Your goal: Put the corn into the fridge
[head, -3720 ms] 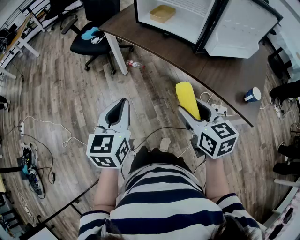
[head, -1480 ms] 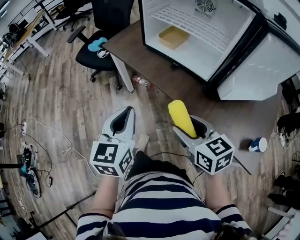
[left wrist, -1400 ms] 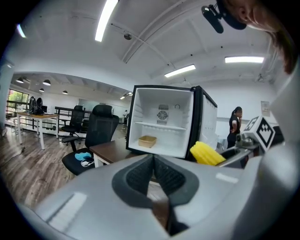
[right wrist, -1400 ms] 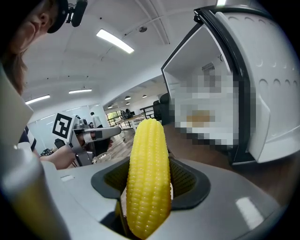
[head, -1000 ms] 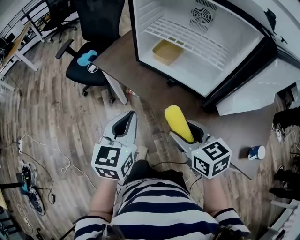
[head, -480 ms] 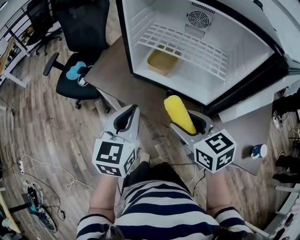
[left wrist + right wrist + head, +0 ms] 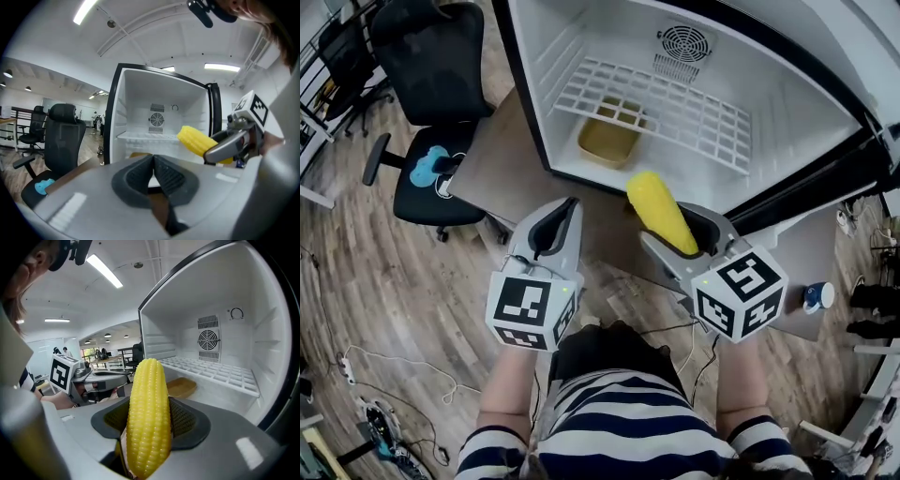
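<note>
The corn (image 7: 661,213) is a plump, bright yellow cob with no husk. Its tidy rows of kernels run lengthwise to a rounded tip, and it has a slightly glossy look. The right gripper (image 7: 680,234) has it clamped near the lower end, with the dark ribbed pads pressed to either side. Most of the cob sticks out past the jaws and up towards the fridge (image 7: 534,56).

In the right gripper view, the corn (image 7: 147,413) stands almost upright between the pads, in front of the white inside of the fridge. From above, its tip lies at the front lip of the opening. I can't tell whether it has crossed the threshold.

The left gripper (image 7: 551,228) is held alongside, just left of the right one. Its jaws are pressed together with nothing between them.

The fridge stands on a brown table (image 7: 502,164) with its door swung open to the right. Inside are a white wire shelf (image 7: 675,103), a round fan grille (image 7: 682,44) on the back wall and a shallow tan tray (image 7: 607,142) on the bottom, under the shelf.

A black office chair (image 7: 431,56) stands on the wooden floor to the left. A blue cup (image 7: 815,295) sits at the table's right end.
</note>
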